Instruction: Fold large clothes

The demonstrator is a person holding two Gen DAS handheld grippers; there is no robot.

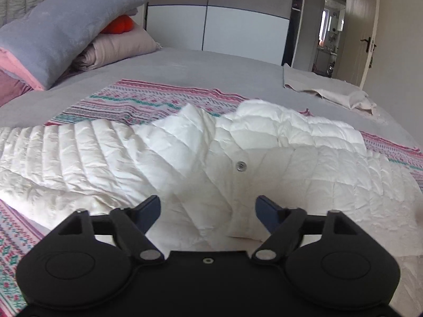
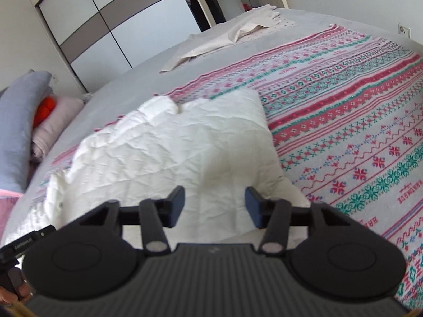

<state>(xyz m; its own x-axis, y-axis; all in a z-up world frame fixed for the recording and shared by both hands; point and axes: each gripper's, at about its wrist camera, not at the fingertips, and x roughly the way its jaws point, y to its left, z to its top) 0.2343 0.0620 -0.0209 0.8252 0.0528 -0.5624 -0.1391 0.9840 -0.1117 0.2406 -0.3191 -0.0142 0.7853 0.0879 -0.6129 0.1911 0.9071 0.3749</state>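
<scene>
**Both grippers open over the white jacket**

Left gripper (image 1: 208, 212) is in my left hand, and its two fingers stand wide apart with nothing between them. It hangs over the white puffy jacket (image 1: 185, 158). I can see a small silver snap button (image 1: 240, 166) on the jacket just ahead of the fingers.

My right gripper (image 2: 214, 206) is also open and holds nothing. Its fingers sit above a smooth, folded part of the jacket (image 2: 190, 148).

The jacket lies spread on a striped blanket (image 2: 343, 111) with pink and green patterns. The blanket lies on a grey bed (image 1: 185, 71). A beige cloth (image 2: 224, 37) lies near the far edge of the bed. Pillows and folded bedding (image 1: 60, 34) are piled at one end, with something orange (image 1: 117, 25) tucked in, maybe a toy.
</scene>
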